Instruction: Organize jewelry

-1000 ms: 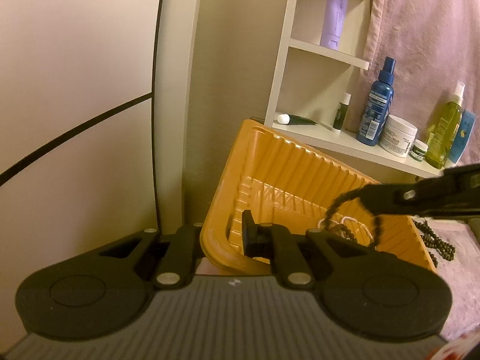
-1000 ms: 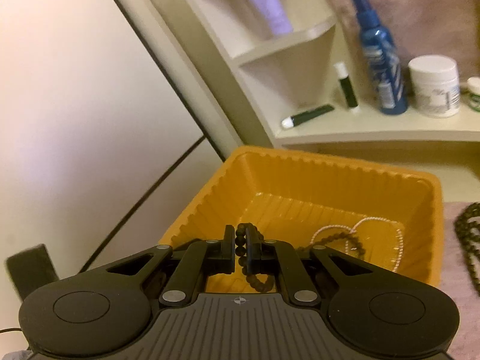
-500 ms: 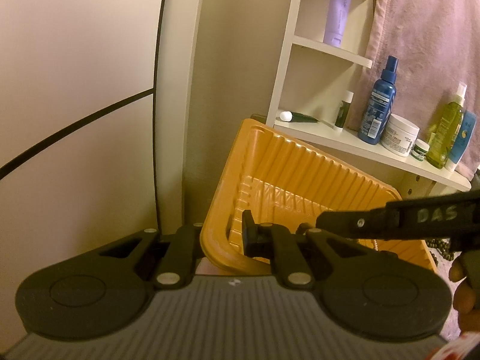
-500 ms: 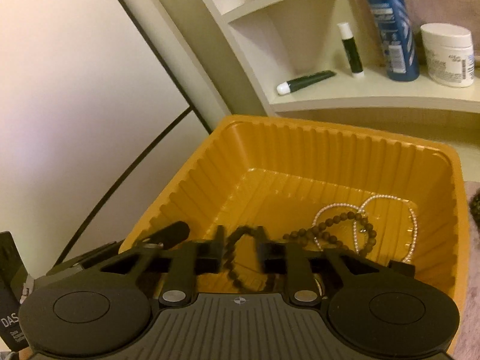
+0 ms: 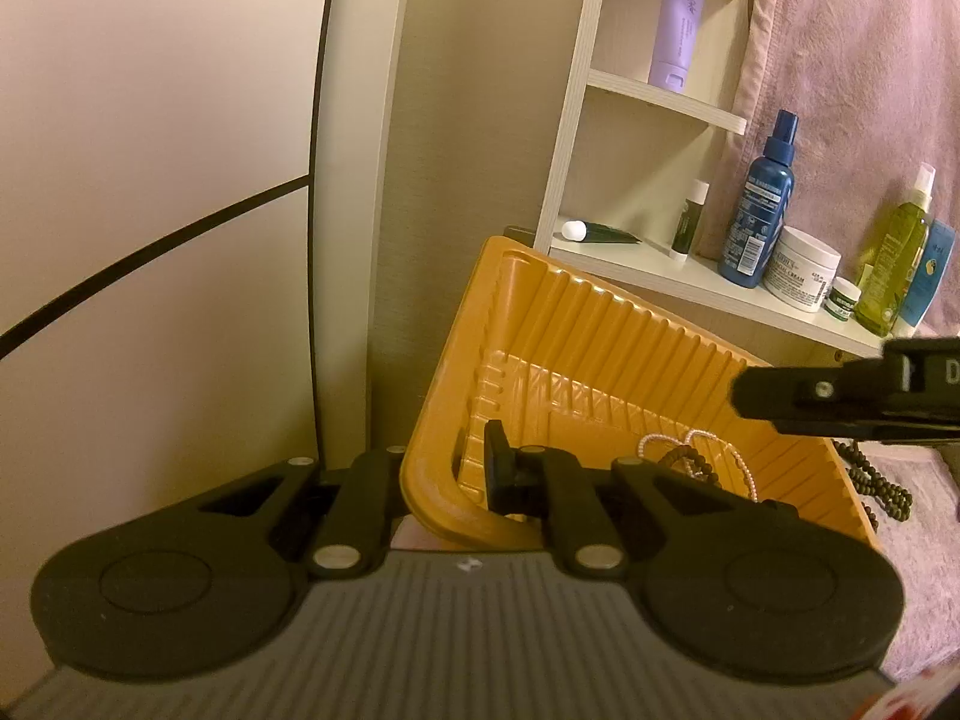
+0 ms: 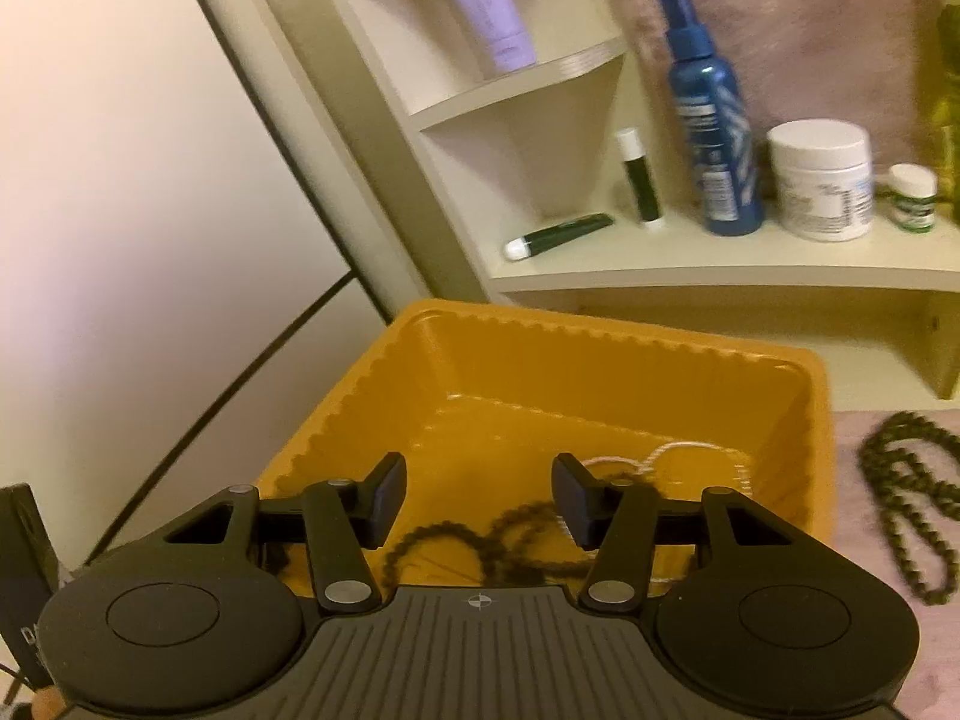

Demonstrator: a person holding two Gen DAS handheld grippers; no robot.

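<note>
Right wrist view: right gripper (image 6: 477, 501), black plastic, jaws apart and opening, nothing pressed between the pads; it hangs over the orange tray (image 6: 600, 354). Tray: ribbed, glossy moulded plastic, squarish. Contents: dark bead strand (image 6: 456, 540), round matte beads, lying loose on the floor; pearl necklace (image 6: 672, 456), fine white beads, looped. Second dark bead strand (image 6: 912, 492) rests outside on pink plush cloth (image 6: 870, 648). Left gripper (image 5: 444, 480): clamped on the tray's near rim, tray tilted.
</note>
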